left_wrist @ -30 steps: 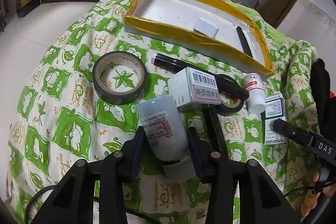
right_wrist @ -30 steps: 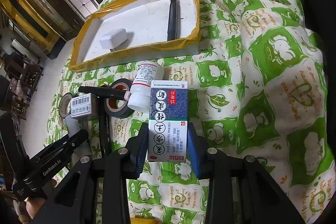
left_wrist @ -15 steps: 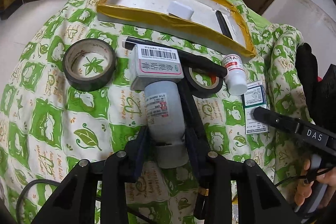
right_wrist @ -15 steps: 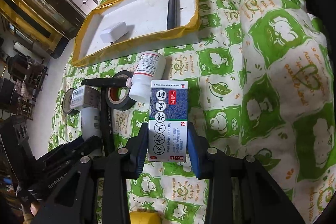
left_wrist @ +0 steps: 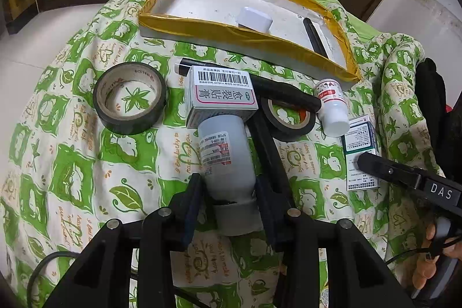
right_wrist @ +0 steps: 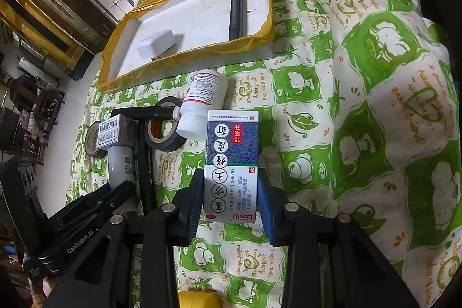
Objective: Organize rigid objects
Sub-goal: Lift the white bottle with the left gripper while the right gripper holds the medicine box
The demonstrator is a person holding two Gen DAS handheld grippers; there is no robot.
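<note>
Left hand-held gripper (left_wrist: pixel 228 192) clamps a grey bottle (left_wrist: pixel 223 160) between its jaws, the bottle's far end touching a barcoded box (left_wrist: pixel 221 94) on the green patterned cloth (left_wrist: pixel 86 163), short of the yellow-edged tray (left_wrist: pixel 245 33). Right hand-held gripper (right_wrist: pixel 231 192) is closed on a blue-and-white carton (right_wrist: pixel 232 163), whose far corner lies just beside a small white bottle (right_wrist: pixel 202 106).

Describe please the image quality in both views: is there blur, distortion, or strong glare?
Left wrist view: sharp, strong fisheye bending, black corners; the tray rim curves; no harsh glare on the grey bottle. Right wrist view: also sharp, equally bent; the blue box print is readable; soft daylight, faint shadows.
</note>
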